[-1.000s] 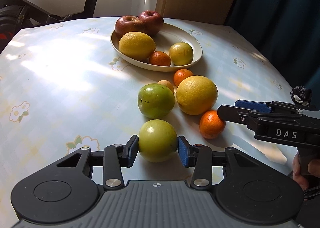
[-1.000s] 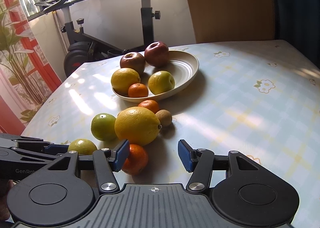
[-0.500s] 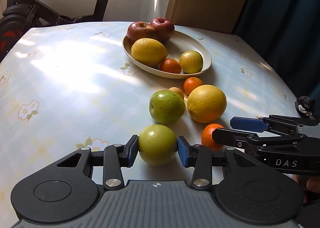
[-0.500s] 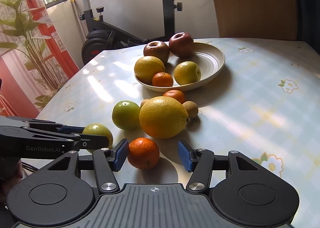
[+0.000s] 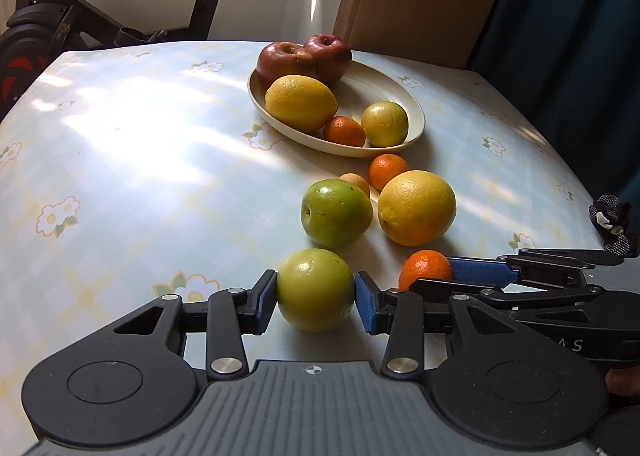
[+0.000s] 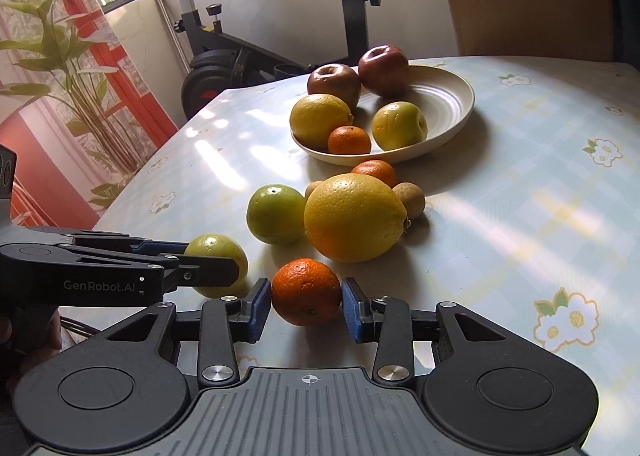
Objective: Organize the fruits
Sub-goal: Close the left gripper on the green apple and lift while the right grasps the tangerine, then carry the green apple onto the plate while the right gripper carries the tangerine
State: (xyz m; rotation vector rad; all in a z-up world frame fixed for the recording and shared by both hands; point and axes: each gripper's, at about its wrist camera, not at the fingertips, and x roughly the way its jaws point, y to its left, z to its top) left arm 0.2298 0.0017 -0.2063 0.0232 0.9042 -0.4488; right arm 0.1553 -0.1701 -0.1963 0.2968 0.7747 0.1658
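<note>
Our left gripper (image 5: pixel 315 298) fingers clamp green apple (image 5: pixel 315 288); right gripper (image 6: pixel 306 306) jaws closing around tangerine (image 6: pixel 306 291), pads touching. Plate (image 5: pixel 416 111) at 12 o'clock holds five fruits; we count seven left on table (image 5: pixel 120 159).

Left gripper (image 5: pixel 315 300) clamped; right gripper (image 6: pixel 306 304) closing, seemingly touching.
</note>
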